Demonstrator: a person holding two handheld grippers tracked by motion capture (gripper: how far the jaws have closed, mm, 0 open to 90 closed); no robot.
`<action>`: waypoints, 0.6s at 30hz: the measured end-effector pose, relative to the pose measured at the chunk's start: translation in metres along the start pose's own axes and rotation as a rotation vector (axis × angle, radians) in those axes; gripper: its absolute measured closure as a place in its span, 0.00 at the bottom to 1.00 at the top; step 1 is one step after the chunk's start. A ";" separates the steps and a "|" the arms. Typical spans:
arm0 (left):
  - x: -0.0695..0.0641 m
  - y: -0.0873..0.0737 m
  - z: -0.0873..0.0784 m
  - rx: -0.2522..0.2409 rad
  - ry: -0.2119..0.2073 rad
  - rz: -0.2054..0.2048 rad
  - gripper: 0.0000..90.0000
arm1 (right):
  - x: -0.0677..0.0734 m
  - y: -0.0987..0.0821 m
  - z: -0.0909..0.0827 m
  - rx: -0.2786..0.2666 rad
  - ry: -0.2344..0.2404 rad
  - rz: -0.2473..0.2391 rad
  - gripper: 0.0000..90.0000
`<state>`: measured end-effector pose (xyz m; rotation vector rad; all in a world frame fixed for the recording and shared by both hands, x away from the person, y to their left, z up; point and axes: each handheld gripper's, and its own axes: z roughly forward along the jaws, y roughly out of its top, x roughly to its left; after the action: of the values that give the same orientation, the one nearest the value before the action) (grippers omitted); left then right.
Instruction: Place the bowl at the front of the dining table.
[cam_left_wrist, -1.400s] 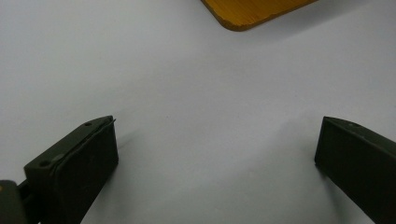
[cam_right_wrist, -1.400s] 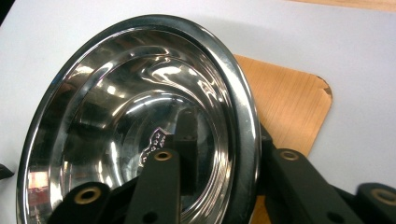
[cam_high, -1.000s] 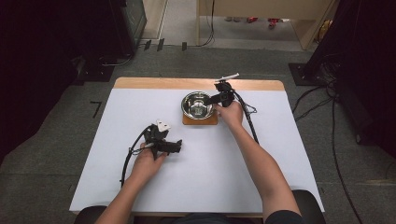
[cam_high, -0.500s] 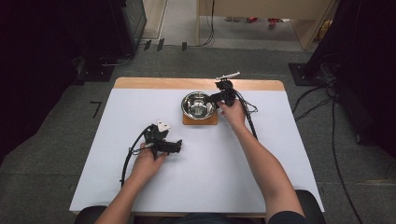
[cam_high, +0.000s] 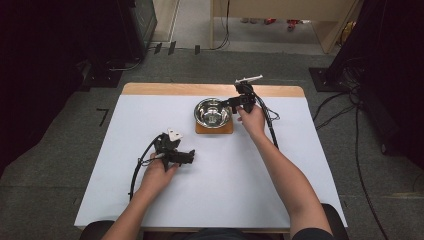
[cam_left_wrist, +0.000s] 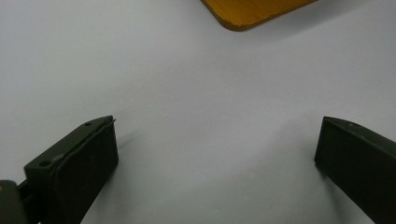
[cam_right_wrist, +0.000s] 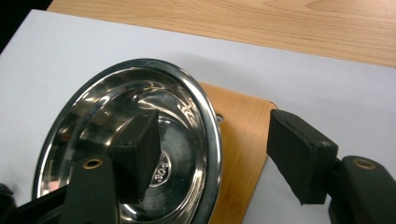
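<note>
Here, the right gripper (cam_high: 231, 102) releases the shiny round steel bowl (cam_high: 213, 112) onto the square wooden board (cam_high: 214, 128).
Its jaws, just opening, straddle the near rim without pressing; the left gripper (cam_high: 189, 156), idle, gapes over the white table (cam_high: 250, 165).

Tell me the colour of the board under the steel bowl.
Orange-brown wood; the board shows best in the right gripper view.

right gripper (cam_right_wrist: 212, 161) | jaws have just been opening, now parted astride the rim of the steel bowl (cam_right_wrist: 140, 93), pads no longer pressed on it | bowl released onto wooden board (cam_right_wrist: 243, 140)
</note>
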<state>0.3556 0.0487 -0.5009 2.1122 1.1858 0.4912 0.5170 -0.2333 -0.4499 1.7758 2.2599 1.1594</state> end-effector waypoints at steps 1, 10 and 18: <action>0.000 0.000 0.000 0.000 0.000 0.000 0.00 | 0.001 0.000 -0.002 -0.002 0.008 -0.002 0.37; 0.000 0.000 0.000 0.000 0.000 0.000 0.00 | 0.005 -0.001 -0.009 0.016 0.074 -0.042 0.32; 0.000 0.000 0.000 0.000 0.000 0.000 0.00 | 0.007 -0.007 -0.018 -0.006 0.056 -0.068 0.31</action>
<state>0.3556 0.0487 -0.5009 2.1124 1.1858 0.4915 0.5006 -0.2369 -0.4382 1.6711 2.3250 1.2173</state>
